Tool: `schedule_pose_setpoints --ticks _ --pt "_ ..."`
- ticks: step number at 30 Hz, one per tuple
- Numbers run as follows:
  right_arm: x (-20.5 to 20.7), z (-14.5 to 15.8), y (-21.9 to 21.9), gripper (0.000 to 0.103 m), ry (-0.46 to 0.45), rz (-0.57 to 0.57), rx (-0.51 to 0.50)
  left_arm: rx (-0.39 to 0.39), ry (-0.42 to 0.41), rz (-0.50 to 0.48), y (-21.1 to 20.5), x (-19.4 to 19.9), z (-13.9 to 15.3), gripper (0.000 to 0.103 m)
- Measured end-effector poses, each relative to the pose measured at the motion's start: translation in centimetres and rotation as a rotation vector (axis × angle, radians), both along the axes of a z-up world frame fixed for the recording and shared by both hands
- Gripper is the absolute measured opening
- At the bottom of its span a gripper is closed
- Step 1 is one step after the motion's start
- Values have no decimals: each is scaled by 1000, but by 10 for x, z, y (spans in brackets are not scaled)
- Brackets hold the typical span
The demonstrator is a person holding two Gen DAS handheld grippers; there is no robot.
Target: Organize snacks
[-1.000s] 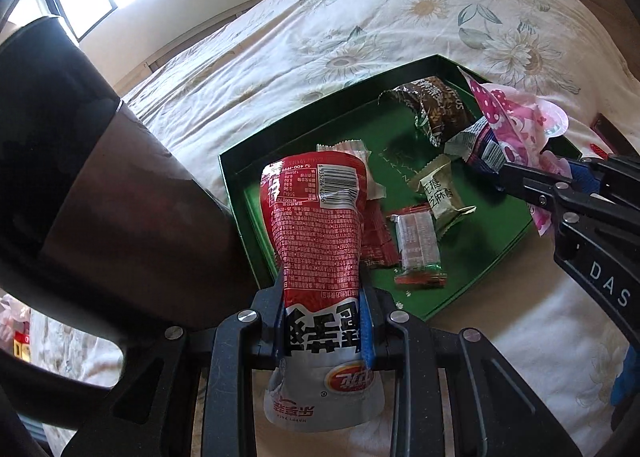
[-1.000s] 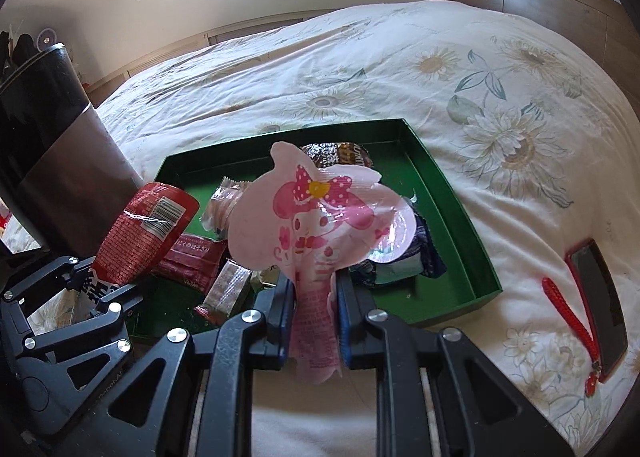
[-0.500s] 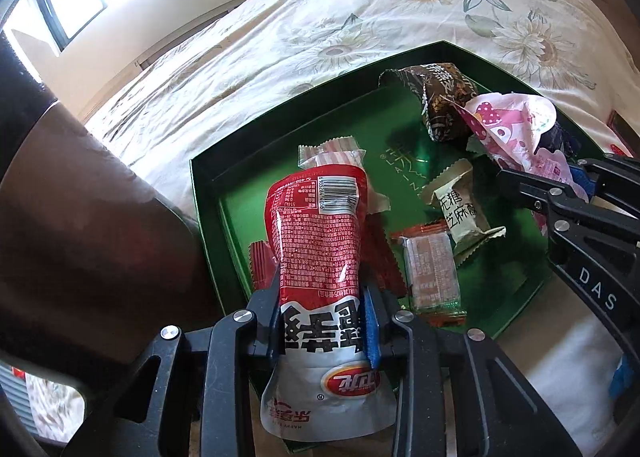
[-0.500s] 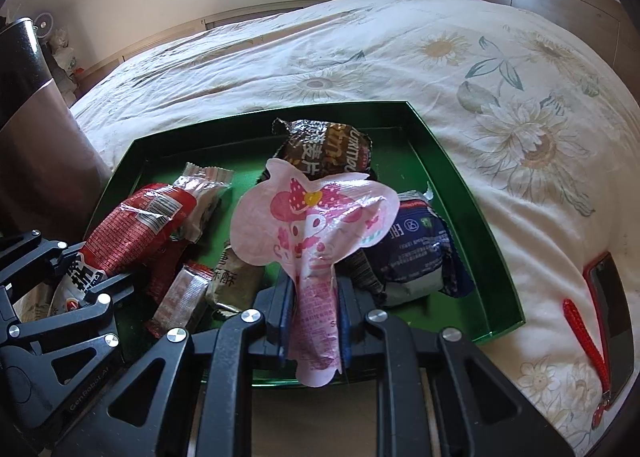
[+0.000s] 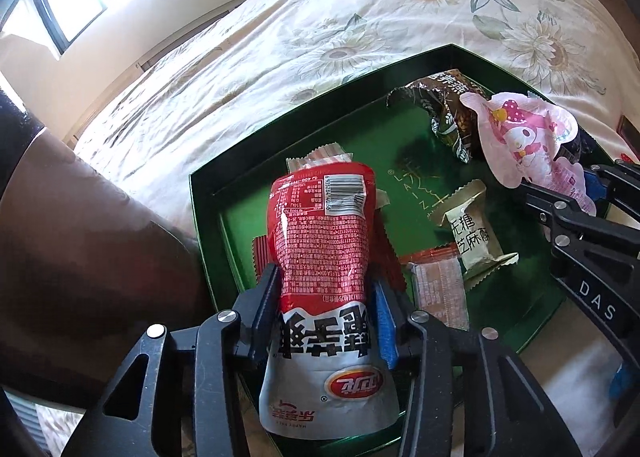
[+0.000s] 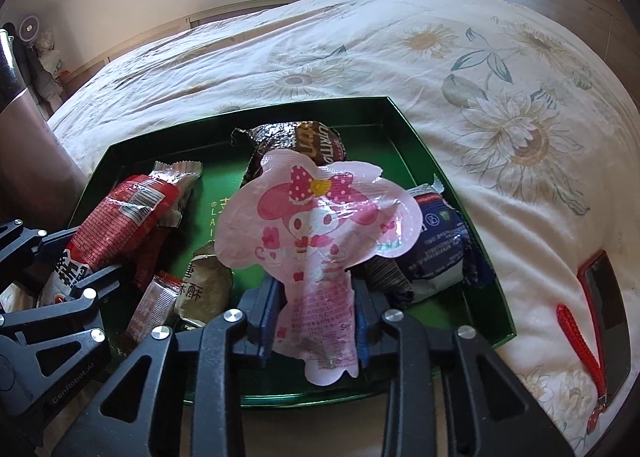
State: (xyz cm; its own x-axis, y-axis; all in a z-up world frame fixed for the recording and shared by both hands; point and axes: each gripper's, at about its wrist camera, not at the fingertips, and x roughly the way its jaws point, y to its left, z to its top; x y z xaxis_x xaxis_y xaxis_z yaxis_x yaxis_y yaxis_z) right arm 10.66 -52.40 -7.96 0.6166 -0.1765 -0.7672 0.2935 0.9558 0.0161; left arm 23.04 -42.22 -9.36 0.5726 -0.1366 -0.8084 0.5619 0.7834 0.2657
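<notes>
1. L gripper (image 5: 326, 297): clenched on red snack pouch (image 5: 324, 241) at its waist. Pouch's long axis ran straight out along the fingers, barcode end farthest from the tool, silver end hanging back under the jaws. Held over near-left corner of green tray (image 5: 208, 225).

2. R gripper (image 6: 316, 309): clenched on pink character packet (image 6: 320, 225) by its narrow stem; wide head fanned up and ahead of the fingers. Held over tray's near edge, roughly centre.

3. Just ahead of L tool, partly under the pouch: flat red wrappers, a small clear-and-orange bar (image 5: 440, 289) ahead and to the R, then a beige sesame-crisp pack (image 5: 472, 233) beyond it.

4. Just ahead-right of R tool: blue-and-white pack (image 6: 436, 249), lying in the tray near its R wall.

5. Farther out, past both tools: dark brown foil bag (image 6: 296, 141) at tray's far side; silver-ended wrapper (image 5: 320, 157) beyond the pouch tip.

6. Beyond tray: floral bedspread (image 6: 360, 41). R of R tool, off the tray: phone w/ red strap (image 6: 608, 297) on the bed.

Judgement: both snacks hung directly above the tray, so the coming move looked like a short drop downward, not a reach. L tool was nearer the open floor at tray's left; R tool nearer the crowded right, where the pink packet might land on the blue pack.
</notes>
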Motion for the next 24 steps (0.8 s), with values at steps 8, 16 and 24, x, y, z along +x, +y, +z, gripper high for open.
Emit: schedule_pose_setpoints --ticks 8,16,24 --pt "-4 3 5 94 2 -6 3 -9 -7 1 2 -9 6 45" --pt "-10 9 12 103 -5 5 7 -28 -21 4 5 -18 16 50" --pt "-22 24 19 103 -22 17 -1 -51 -24 6 13 -36 26 56"
